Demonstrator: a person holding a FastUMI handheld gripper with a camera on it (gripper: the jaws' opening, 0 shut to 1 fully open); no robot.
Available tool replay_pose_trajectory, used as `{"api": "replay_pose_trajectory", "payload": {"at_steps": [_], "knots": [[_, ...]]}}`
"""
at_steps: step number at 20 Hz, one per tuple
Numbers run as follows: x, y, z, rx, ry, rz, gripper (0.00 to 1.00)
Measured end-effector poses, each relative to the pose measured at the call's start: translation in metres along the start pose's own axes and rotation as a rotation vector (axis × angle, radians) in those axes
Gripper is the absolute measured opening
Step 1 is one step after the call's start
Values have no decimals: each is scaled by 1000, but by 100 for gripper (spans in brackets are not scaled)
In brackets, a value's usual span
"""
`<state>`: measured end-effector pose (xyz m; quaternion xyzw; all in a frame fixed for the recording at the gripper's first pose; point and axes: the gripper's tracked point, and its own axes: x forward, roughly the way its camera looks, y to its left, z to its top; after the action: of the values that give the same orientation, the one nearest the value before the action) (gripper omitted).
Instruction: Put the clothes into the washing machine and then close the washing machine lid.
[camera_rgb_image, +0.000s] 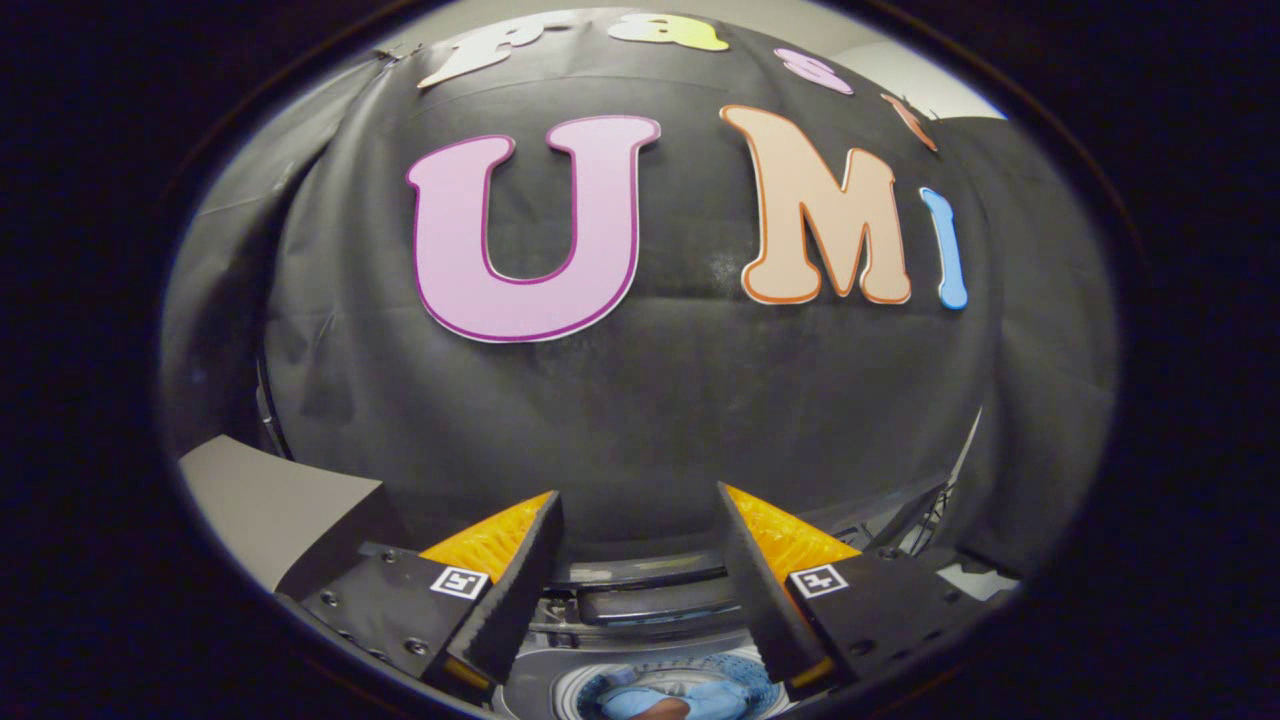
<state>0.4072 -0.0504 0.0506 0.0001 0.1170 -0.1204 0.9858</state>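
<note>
Clothes (655, 700) in washing machine (640, 610) drum, below parted empty jaws.

Open drum mouth (665, 690) below spread tool (640, 540), clothes (690, 700) inside.

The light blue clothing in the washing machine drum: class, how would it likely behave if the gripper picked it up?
The light blue clothing lies crumpled in the drum, so it is probably floppy and would drape. It looks like thin fabric, likely light. The gripper fingers are open above it, holding nothing.
</note>
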Motion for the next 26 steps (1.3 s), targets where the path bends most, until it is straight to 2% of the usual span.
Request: {"api": "replay_pose_trajectory", "payload": {"at_steps": [13, 26], "knots": [[-2, 0, -2, -2, -5, -8, 94], [-39, -6, -18, 7, -28, -2, 94]]}}
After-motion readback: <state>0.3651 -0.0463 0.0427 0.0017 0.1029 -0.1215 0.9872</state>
